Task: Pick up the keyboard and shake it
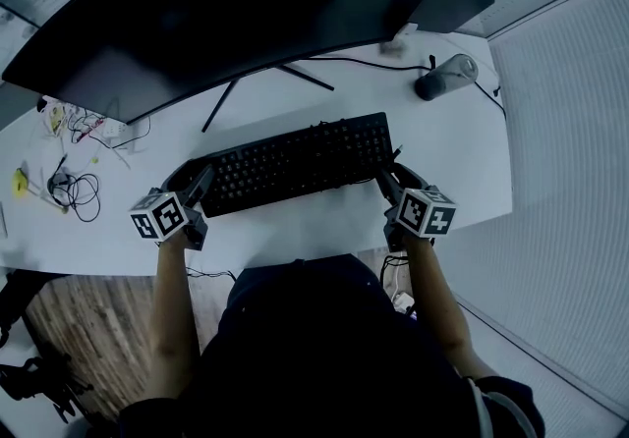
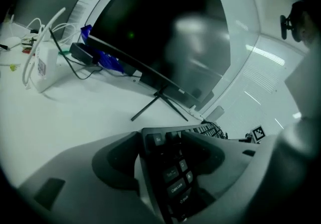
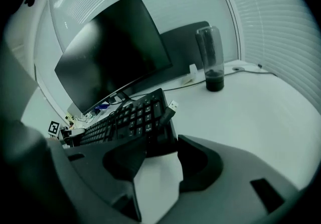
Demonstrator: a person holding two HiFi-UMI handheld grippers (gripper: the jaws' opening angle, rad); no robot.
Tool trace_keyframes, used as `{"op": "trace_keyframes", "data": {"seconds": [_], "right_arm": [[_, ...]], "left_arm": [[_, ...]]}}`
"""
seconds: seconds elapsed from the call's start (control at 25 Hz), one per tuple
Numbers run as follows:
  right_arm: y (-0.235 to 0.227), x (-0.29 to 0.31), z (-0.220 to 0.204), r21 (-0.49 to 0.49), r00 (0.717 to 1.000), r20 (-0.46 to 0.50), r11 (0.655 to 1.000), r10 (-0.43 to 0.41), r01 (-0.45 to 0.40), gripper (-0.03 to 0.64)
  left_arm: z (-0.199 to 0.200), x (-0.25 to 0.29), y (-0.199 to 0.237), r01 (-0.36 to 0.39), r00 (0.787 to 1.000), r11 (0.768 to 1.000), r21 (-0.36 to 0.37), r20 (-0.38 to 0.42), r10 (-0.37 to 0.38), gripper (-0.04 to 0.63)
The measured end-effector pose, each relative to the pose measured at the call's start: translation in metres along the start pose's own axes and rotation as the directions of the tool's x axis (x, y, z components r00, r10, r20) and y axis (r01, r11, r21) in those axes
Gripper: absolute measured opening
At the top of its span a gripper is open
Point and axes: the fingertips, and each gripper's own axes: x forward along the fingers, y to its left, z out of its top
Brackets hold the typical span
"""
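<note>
Holding the black keyboard (image 1: 295, 163) by both ends, I have it in front of the monitor (image 1: 226, 4), on my side of the monitor's thin stand legs (image 1: 265, 82). Its long side runs roughly along the screen, with the right end a little nearer the monitor. Whether it is clear of the white table (image 1: 324, 230) I cannot tell for sure.

My left hand-held gripper (image 1: 192, 181) has its jaws spread wide and closed on the keyboard's left end. In the left gripper view one jaw lies over the keys just right of the Esc, Tab and Caps Lock column, and the other sits against the far side of that end.

My right hand-held gripper (image 1: 401, 181) is also wide and clamped on the right end. In the right gripper view one jaw covers the outermost keys and the other stands just against the keyboard's edge. A loose USB plug (image 3: 169, 109) juts up along that edge.

Each gripper's marker cube, left (image 1: 159, 215) and right (image 1: 425, 211), sits on the side away from the monitor.

A tall clear tumbler (image 1: 444, 76) with something dark at its bottom stands under the monitor's right end. A tangle of cables (image 1: 74, 191) lies beyond the monitor's left end.
</note>
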Motion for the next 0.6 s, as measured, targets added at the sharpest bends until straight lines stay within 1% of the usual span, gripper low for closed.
{"op": "trace_keyframes", "data": {"seconds": [0.08, 0.16, 0.24, 0.44, 0.52, 0.6], "right_arm": [[0.007, -0.013, 0.023, -0.045, 0.998, 0.056, 0.999, 0.004, -0.002, 0.204], [0.015, -0.028, 0.046, -0.101, 0.993, 0.114, 0.995, 0.006, 0.005, 0.204], [0.026, -0.045, 0.067, -0.169, 0.985, 0.172, 0.985, 0.001, 0.028, 0.204], [0.069, -0.086, 0.110, -0.329, 0.955, 0.298, 0.938, -0.007, 0.109, 0.202], [0.083, -0.099, 0.123, -0.375, 0.944, 0.331, 0.917, -0.005, 0.137, 0.202], [0.093, -0.110, 0.132, -0.409, 0.933, 0.360, 0.898, -0.004, 0.162, 0.202]], "left_arm": [[0.013, -0.006, -0.011, 0.024, 0.997, 1.000, 0.010, 0.072, -0.025, 0.282], [0.022, -0.010, -0.019, 0.053, 0.990, 0.999, 0.013, 0.132, -0.054, 0.282], [0.025, -0.012, -0.023, 0.088, 0.980, 0.996, -0.002, 0.181, -0.087, 0.282], [0.023, -0.020, -0.024, 0.186, 0.942, 0.979, -0.079, 0.298, -0.155, 0.282], [0.021, -0.021, -0.024, 0.221, 0.928, 0.969, -0.107, 0.330, -0.175, 0.282], [0.019, -0.020, -0.025, 0.239, 0.920, 0.963, -0.127, 0.347, -0.182, 0.283]]}}
